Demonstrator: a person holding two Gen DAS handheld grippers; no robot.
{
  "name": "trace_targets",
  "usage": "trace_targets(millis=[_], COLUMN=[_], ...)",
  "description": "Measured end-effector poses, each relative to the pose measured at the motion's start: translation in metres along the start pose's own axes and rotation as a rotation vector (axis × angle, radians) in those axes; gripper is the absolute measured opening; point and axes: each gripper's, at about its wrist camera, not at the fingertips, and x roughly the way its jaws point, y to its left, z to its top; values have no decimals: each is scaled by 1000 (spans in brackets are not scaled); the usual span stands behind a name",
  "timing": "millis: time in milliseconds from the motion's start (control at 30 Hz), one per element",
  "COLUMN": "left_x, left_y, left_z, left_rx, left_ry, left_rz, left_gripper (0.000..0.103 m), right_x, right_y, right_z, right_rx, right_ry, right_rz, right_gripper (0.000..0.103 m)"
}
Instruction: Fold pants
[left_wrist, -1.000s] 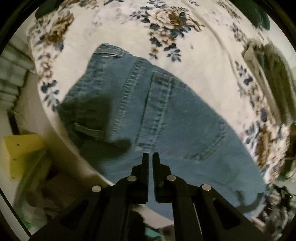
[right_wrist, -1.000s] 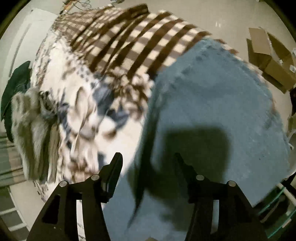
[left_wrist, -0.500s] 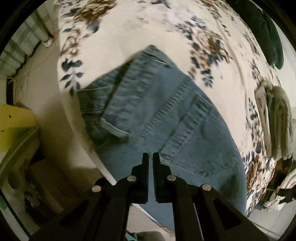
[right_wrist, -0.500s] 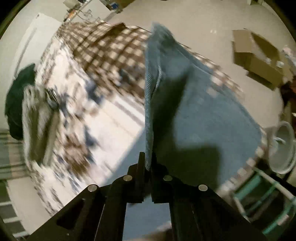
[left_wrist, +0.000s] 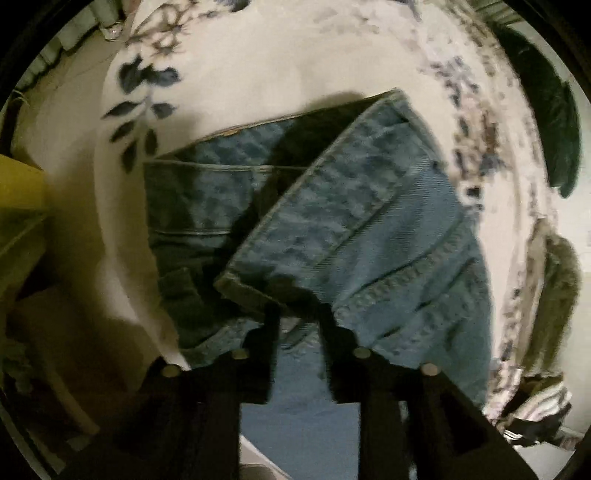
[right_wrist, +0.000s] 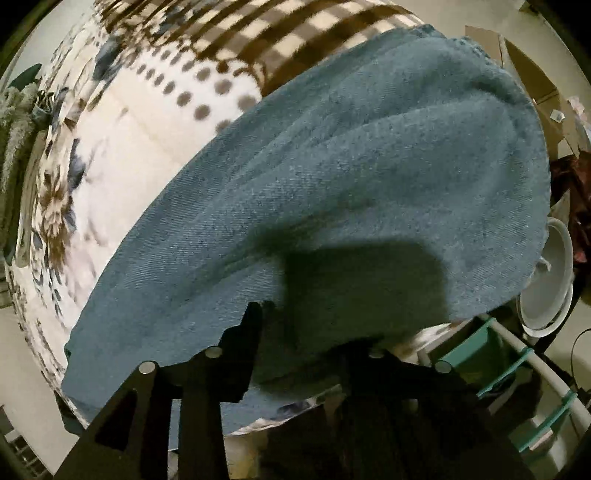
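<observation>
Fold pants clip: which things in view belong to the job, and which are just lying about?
Job: blue jeans; left gripper and right gripper, both opening over the denim.

Lying about: floral bedspread, checked blanket, cardboard box, white bowl.

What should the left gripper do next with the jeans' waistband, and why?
Probably ease the left gripper down and close on the folded waistband corner. Its fingers are opening just short of that edge, with no denim visibly pinched between them. The jeans lie doubled on the floral bedspread, so gripping that corner looks like the way to start the next fold.
</observation>
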Motion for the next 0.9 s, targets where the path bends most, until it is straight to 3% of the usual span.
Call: trace_targets(millis=[100, 167, 333, 400, 433, 467, 500, 567, 700, 767, 900], left_x=[-15, -20, 4, 7, 6, 3, 1, -6, -37, -60, -105], left_y=[8, 17, 34, 29, 25, 23, 21, 24, 22, 18, 12], left_z=[-5, -4, 8, 8, 6, 3, 0, -4, -11, -10, 3], left_rx=[-10, -30, -155, -146, -127, -96, -71, -50, 22, 66, 156], left_ry=[-33, -67, -45, -58, -76, -99, -123, -152, -215, -249, -302], left_rz=[-98, -110, -80, -53, -28, -12, 56, 40, 26, 18, 27], left_gripper=[40, 63, 62, 62, 58, 39, 26, 17, 14, 14, 14], right_x=[5, 7, 13, 16, 17, 17, 17, 17, 13, 8, -2], right_y=[2, 6, 24, 26, 27, 27, 29, 31, 33, 32, 25], right_z=[0, 2, 9, 10, 11, 11, 10, 10, 7, 4, 4], right_rx=[2, 4, -20, -13, -12, -13, -13, -12, -9, -7, -7], right_ry=[12, 16, 22, 27, 28, 26, 23, 17, -1, -17, -43], right_rz=[-8, -8, -37, -41, -42, -43, -45, -47, -45, -41, -59], right_gripper=[46, 50, 51, 51, 51, 51, 51, 51, 50, 40, 10])
